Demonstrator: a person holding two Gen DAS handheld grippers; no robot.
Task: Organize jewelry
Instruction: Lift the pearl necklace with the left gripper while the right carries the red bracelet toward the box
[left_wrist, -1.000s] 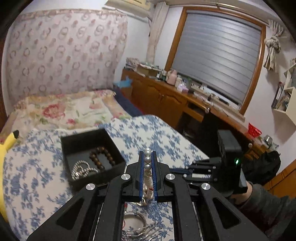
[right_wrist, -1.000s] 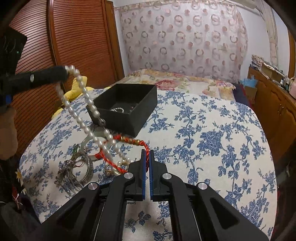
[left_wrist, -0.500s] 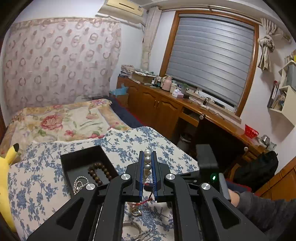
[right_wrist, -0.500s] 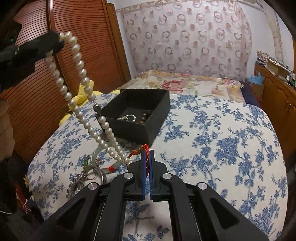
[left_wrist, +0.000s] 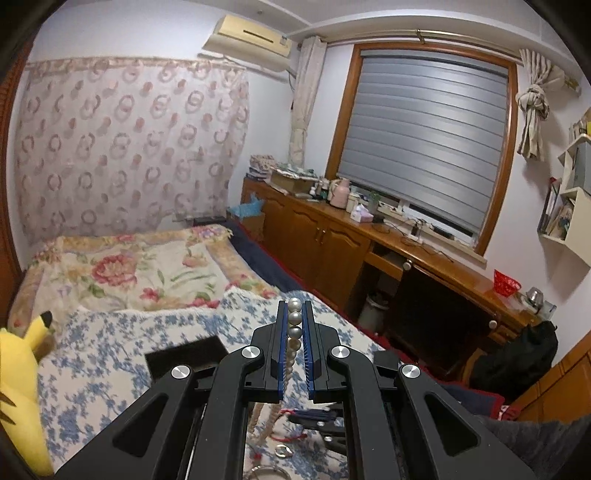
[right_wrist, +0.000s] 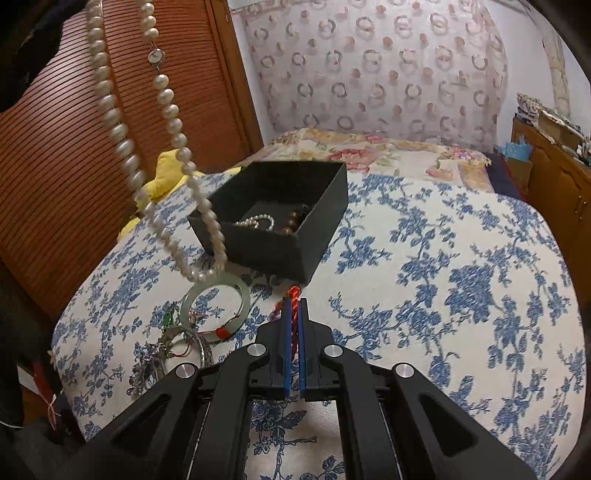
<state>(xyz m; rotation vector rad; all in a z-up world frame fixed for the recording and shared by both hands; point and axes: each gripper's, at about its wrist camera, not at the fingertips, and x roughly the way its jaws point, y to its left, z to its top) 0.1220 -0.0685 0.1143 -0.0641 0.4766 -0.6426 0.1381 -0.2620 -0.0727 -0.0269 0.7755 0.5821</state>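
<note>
Two hand-held grippers were both clamped on jewelry. Right hand-held gripper (right_wrist: 293, 325), nearest, low over the bed (right_wrist: 443, 258), had its jaws shut on a red cord (right_wrist: 293, 314), apparently pinning it so it would not drag along with the pearls. Left hand-held gripper (left_wrist: 295, 332) pinched a pearl necklace (right_wrist: 173, 125) between its pads, held high so the loop hung free; its lowest pearls dangled just above a jade bangle (right_wrist: 216, 306). Beside the bangle lay a tangle of silver pieces (right_wrist: 162, 354) on the bedspread, unsorted. Just behind sat the black box (right_wrist: 280, 218), open, with a small pearl strand and dark beads inside, likely the destination for the necklace. Farther back: yellow plush toy (left_wrist: 22, 387) at the bed edge, then the patterned curtain.
</note>
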